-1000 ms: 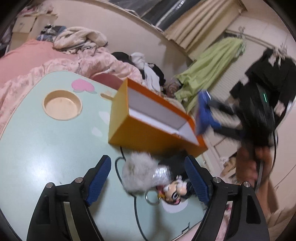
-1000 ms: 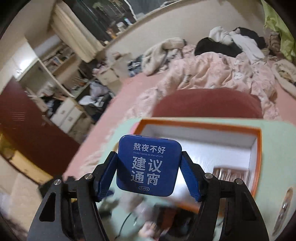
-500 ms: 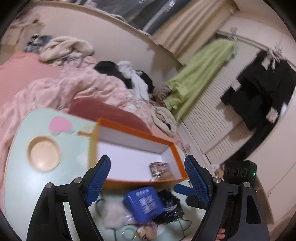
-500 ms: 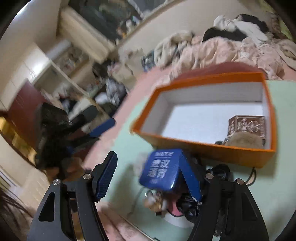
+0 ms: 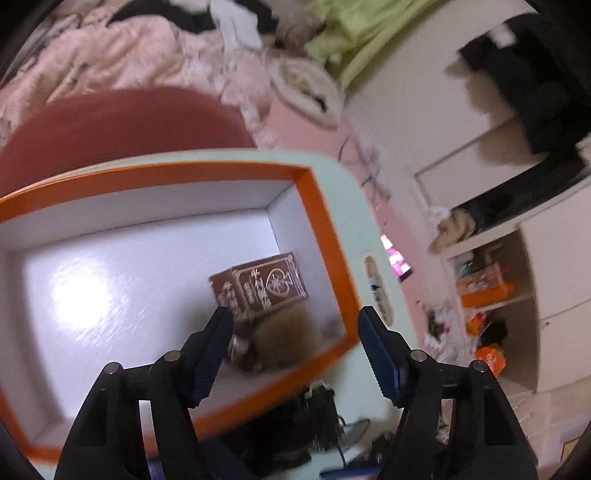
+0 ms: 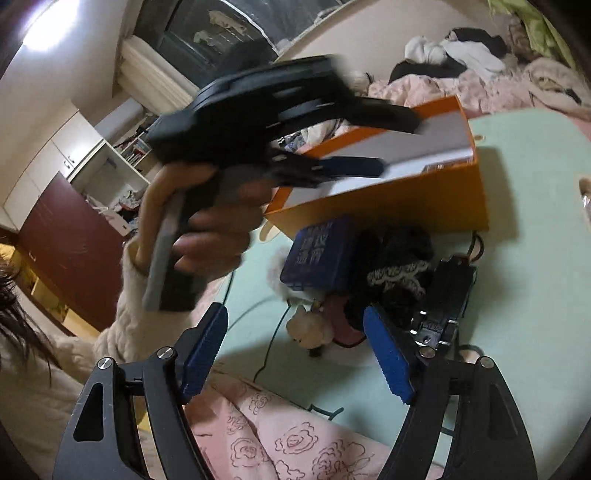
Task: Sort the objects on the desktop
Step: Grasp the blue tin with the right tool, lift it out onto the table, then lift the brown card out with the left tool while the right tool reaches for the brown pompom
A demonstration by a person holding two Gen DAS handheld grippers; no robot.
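Left wrist view: the left gripper (image 5: 293, 334) has swung over the orange box (image 5: 325, 236), its empty jaws just narrowed yet still apart; inside lie a brown carton (image 5: 258, 288) and a furry keychain (image 5: 284, 339)

Right wrist view: the right gripper (image 6: 295, 347), jaws just widened and empty, has dropped the blue tin (image 6: 319, 254) onto the pile on the surface (image 6: 535, 258) beside the box, so that tin remains unsorted

Bed: you had a pink rose-print quilt (image 6: 280, 446) rumpled below the table edge, clothes (image 6: 454, 51) heaped behind.
Table: your pale green tabletop (image 6: 535, 258) sat beside a red cushion (image 5: 122, 122).
Storage: white shelves (image 5: 491, 288) stood cluttered; a dark red door (image 6: 70, 247) was nearby.
Window: a dark pane (image 6: 229, 33) sat over your cream curtain (image 6: 155, 81).
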